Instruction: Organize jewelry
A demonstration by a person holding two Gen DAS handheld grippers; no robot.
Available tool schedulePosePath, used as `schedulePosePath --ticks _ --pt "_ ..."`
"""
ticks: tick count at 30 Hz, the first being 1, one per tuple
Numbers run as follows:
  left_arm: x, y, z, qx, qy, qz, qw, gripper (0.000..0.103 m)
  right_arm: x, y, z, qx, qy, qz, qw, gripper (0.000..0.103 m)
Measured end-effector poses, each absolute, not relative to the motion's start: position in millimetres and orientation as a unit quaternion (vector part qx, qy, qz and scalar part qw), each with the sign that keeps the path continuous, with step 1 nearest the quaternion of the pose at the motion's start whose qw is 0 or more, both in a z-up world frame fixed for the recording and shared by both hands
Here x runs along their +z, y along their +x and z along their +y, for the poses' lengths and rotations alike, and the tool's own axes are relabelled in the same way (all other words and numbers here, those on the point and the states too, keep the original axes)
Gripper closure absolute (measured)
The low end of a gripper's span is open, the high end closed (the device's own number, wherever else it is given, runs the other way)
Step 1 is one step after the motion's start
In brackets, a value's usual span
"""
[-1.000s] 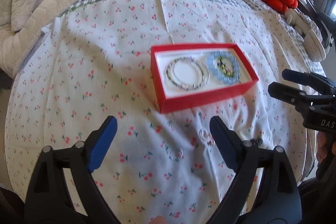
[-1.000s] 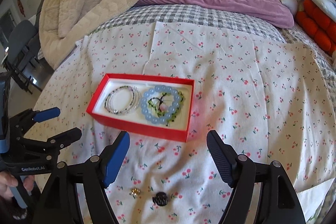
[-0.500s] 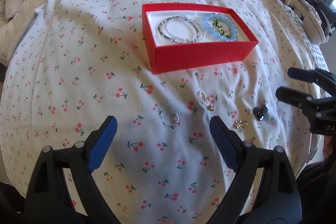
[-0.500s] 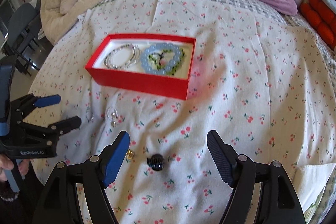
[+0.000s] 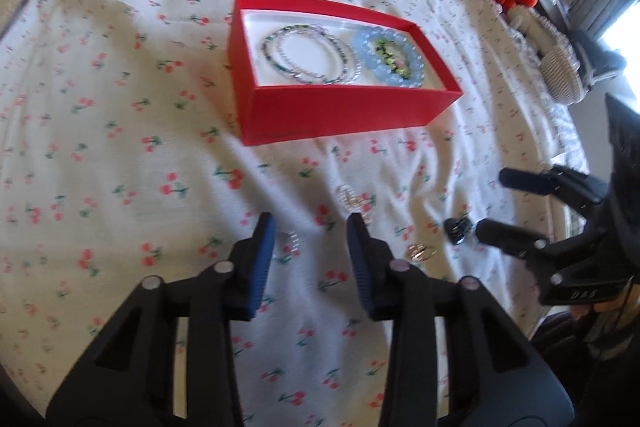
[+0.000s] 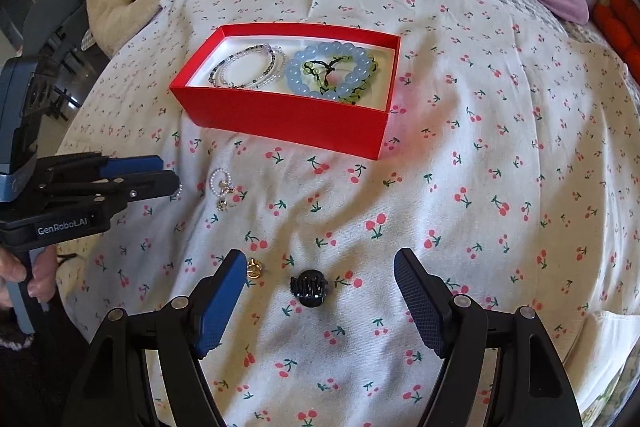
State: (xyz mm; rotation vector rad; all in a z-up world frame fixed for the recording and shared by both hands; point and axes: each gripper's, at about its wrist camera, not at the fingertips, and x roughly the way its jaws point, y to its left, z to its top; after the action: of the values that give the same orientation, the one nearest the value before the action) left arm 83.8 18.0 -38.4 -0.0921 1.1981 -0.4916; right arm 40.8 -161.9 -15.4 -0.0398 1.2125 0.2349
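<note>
Right wrist: one red box [image 6: 292,115], two bracelets [image 6: 288,69], one hair claw [image 6: 308,287].

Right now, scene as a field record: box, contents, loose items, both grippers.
box: red box, open, on cherry-print sheet
contents: thin beaded bracelets; blue bead bracelet
loose: pearl ring, gold ring, black claw clip, small clear piece
left gripper: partly closed around small clear piece, not gripping
right gripper: wide open, straddling black claw clip
</note>
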Motion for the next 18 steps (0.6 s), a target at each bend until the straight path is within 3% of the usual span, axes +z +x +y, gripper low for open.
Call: schedulePosePath --ticks 13,18 --pt "-57 100 -14 -0.248 -0.053 0.573 0.779 0.071 -21 55 -161 0.116 0.015 0.572 0.812 0.026" --pt "-65 105 -13 -0.237 -0.063 0.583 0.774 0.086 -25 57 -162 0.114 0.011 0.575 0.810 0.026"
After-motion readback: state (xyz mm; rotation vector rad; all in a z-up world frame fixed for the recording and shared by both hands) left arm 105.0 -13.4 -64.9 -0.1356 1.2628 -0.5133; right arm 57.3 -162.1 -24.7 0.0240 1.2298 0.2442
